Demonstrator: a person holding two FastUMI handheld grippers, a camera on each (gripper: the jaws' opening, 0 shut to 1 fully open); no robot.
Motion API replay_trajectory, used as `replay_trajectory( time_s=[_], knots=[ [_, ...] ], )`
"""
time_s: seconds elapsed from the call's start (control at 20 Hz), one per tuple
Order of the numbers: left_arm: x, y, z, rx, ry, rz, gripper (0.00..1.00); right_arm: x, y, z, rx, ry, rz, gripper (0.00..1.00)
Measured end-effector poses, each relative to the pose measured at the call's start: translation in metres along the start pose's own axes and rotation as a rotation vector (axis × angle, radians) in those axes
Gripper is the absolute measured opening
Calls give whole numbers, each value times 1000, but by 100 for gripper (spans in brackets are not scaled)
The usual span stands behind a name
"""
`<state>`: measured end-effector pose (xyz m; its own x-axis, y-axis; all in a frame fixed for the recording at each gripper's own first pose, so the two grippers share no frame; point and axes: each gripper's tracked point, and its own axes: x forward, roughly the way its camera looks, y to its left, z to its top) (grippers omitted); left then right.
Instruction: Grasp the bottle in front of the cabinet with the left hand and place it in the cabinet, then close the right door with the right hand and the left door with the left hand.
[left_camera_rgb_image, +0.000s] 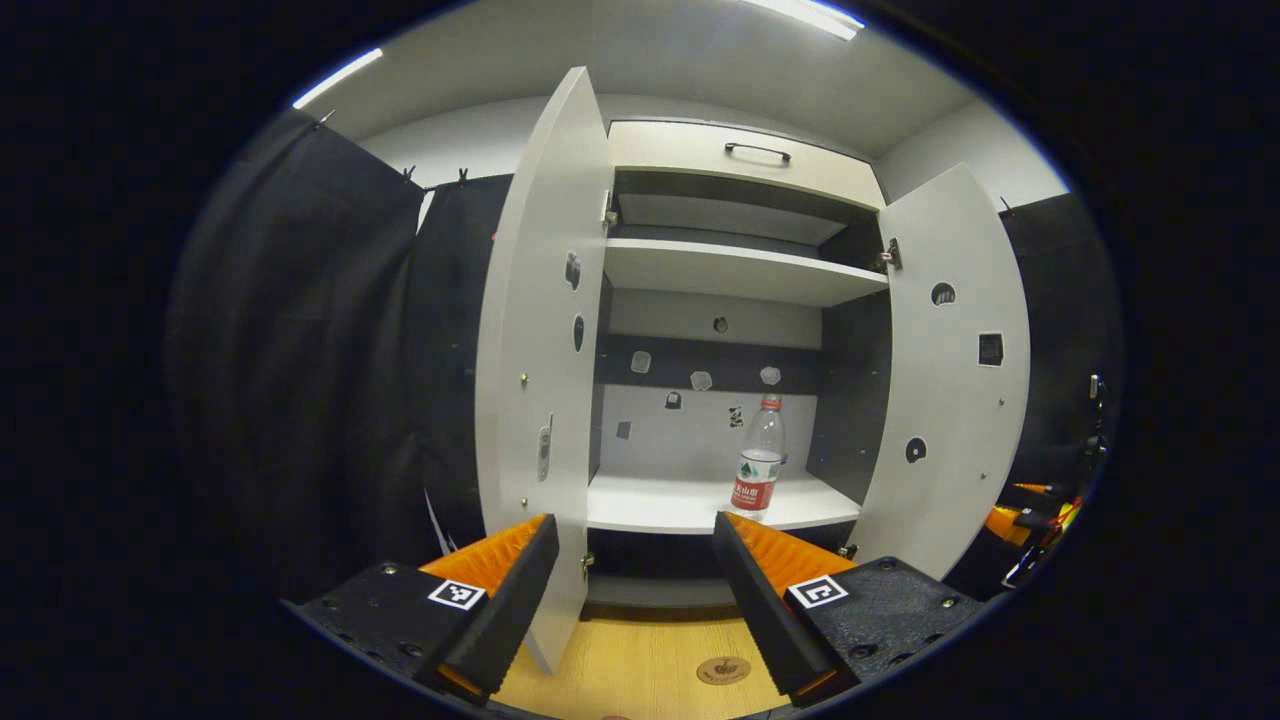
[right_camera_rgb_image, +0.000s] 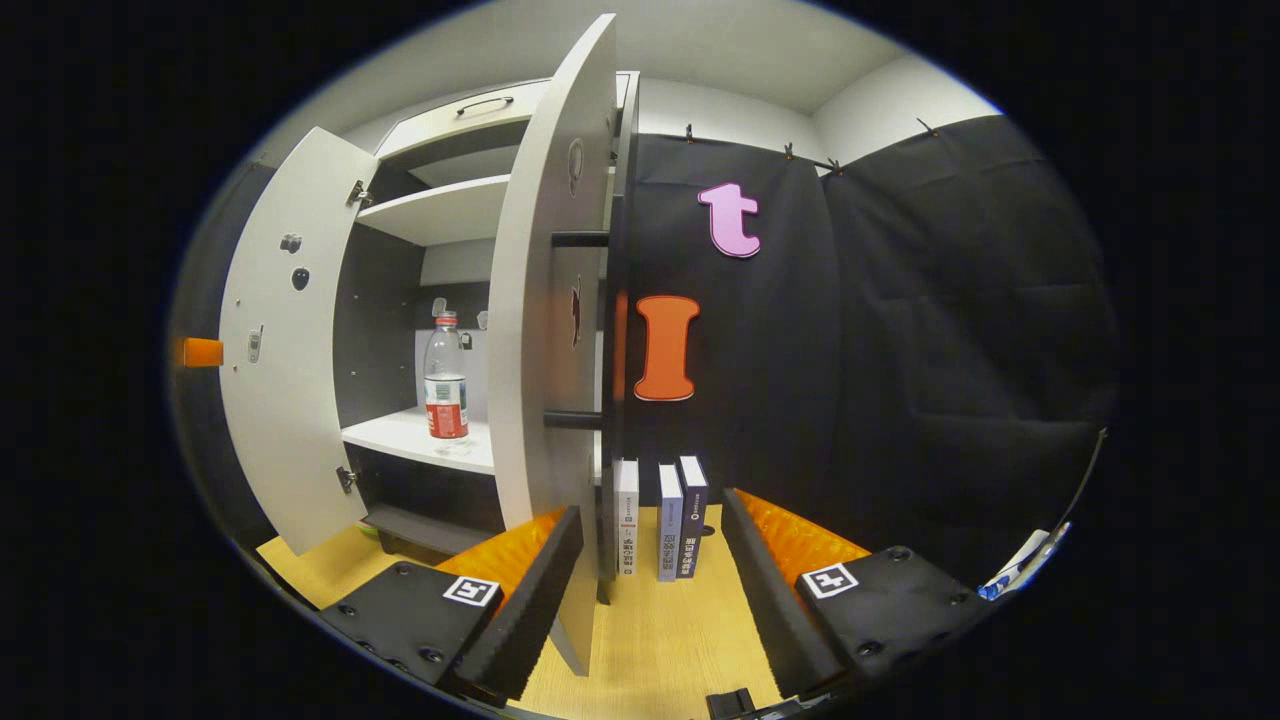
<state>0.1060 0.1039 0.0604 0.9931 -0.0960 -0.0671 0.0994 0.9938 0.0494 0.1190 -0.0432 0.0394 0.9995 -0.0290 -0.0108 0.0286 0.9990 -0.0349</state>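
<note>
A clear plastic bottle (left_camera_rgb_image: 760, 455) with a red label and red cap stands upright on the cabinet's lower shelf (left_camera_rgb_image: 660, 505), toward its right side. Both cabinet doors hang open: the left door (left_camera_rgb_image: 540, 340) and the right door (left_camera_rgb_image: 950, 380). My left gripper (left_camera_rgb_image: 635, 525) is open and holds nothing; the left door's lower edge hangs between its fingers, close to the left one. In the right gripper view the bottle (right_camera_rgb_image: 445, 385) shows inside, past the right door (right_camera_rgb_image: 545, 300), which stands edge-on. My right gripper (right_camera_rgb_image: 650, 505) is open, and that door's lower edge runs beside its left finger.
A drawer with a dark handle (left_camera_rgb_image: 757, 151) tops the cabinet, above an upper shelf (left_camera_rgb_image: 740, 272). Three books (right_camera_rgb_image: 660, 515) stand upright on the wooden floor (right_camera_rgb_image: 660, 640) to the right of the cabinet, against the black cloth wall. A round badge (left_camera_rgb_image: 723, 669) lies on the floor.
</note>
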Motion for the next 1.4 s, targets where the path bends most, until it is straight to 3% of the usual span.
replay_trajectory(
  time_s=[0.35, 0.75, 1.15, 1.4],
  knots=[
    [-14, 23, -7, -52, -13, 28, 93, -2, 18, 1, -7, 2, 0, 94],
    [-16, 51, -8, -57, -15, 55, 95, 4, 66, 3, -12, -1, 59, 94],
    [-19, 83, -5, -62, -29, 86, 93, 20, 109, 5, 18, 1, 108, 94],
    [-22, 105, -4, -65, -41, 105, 95, 45, 132, 13, -11, -25, 100, 94]
  ],
)
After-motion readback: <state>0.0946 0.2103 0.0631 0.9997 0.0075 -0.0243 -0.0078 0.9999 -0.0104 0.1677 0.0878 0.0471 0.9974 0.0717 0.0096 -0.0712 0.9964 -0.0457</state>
